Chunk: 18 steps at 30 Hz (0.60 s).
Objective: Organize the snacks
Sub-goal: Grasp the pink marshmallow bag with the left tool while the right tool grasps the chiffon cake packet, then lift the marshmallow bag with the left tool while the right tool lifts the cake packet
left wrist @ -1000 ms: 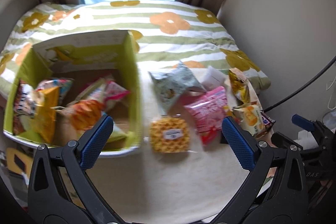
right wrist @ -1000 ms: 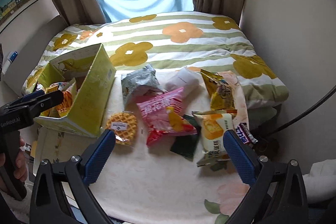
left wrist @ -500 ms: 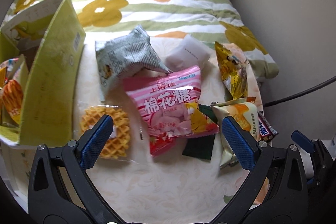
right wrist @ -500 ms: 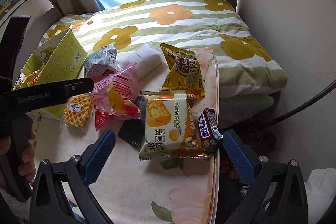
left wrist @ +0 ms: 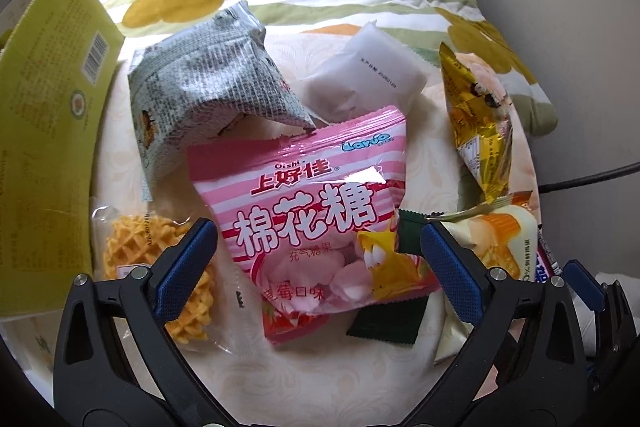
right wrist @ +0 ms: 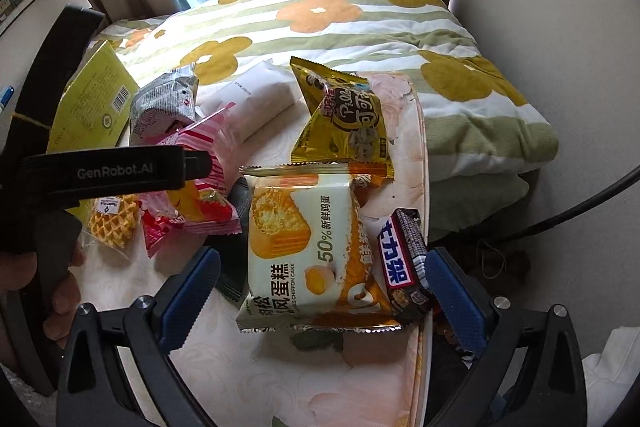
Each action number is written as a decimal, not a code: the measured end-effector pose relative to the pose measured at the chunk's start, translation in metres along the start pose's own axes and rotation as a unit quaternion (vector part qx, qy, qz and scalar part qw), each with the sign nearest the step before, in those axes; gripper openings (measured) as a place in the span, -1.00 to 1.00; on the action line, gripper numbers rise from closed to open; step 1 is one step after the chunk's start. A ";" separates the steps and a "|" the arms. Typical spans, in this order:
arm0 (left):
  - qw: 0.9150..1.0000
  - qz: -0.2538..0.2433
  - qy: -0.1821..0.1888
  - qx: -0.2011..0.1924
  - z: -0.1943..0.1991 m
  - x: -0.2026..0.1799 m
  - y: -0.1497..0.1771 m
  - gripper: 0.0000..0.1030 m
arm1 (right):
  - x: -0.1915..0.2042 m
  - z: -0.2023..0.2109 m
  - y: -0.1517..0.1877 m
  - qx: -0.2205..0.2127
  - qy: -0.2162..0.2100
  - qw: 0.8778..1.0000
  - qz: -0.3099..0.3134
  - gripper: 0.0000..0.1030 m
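Both my grippers have swung away from the yellow-green cardboard box (left wrist: pixel 44 131), which filled the left view a second ago and now shows only its side wall at the left edge; I judge a fresh pick is starting. My left gripper (left wrist: pixel 320 255), jaws spread wide and empty, hangs above the pink striped marshmallow bag (left wrist: pixel 316 223), which lies centred between the fingers, overlapping a grey printed pouch (left wrist: pixel 212 99), with a waffle in clear wrap (left wrist: pixel 160 267) just beside. My right gripper (right wrist: pixel 320 283), likewise released and empty, frames the white-and-orange chiffon cake packet (right wrist: pixel 308 247); a dark chocolate bar (right wrist: pixel 404 263) touches that packet's right side, near the mattress edge (right wrist: pixel 420 155).
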State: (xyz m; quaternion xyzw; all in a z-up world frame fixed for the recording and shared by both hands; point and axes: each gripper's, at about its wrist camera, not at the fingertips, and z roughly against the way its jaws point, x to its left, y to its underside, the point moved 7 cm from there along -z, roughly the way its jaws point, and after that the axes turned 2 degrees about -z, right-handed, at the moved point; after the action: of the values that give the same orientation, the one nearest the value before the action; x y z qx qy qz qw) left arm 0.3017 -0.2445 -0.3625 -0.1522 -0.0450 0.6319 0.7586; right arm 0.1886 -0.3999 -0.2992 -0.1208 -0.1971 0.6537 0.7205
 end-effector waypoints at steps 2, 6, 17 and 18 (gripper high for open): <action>1.000 0.004 0.002 0.004 -0.006 0.001 0.000 0.91 | 0.003 -0.004 0.000 0.003 0.001 1.000 0.004 0.98; 1.000 0.010 0.004 0.009 -0.013 0.003 -0.001 0.83 | 0.009 -0.013 0.002 0.013 0.002 1.000 0.010 0.98; 1.000 0.010 0.017 0.003 -0.013 0.003 0.003 0.48 | 0.023 -0.029 0.004 0.022 0.010 0.999 0.041 0.97; 1.000 0.006 0.015 0.002 -0.012 0.003 0.003 0.47 | 0.023 -0.031 0.005 0.025 0.014 0.999 0.043 0.97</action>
State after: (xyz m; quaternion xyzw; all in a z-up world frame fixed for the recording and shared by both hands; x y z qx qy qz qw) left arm 0.3025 -0.2435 -0.3751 -0.1610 -0.0315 0.6343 0.7555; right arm 0.1998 -0.3739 -0.3260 -0.1203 -0.1657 0.6868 0.6974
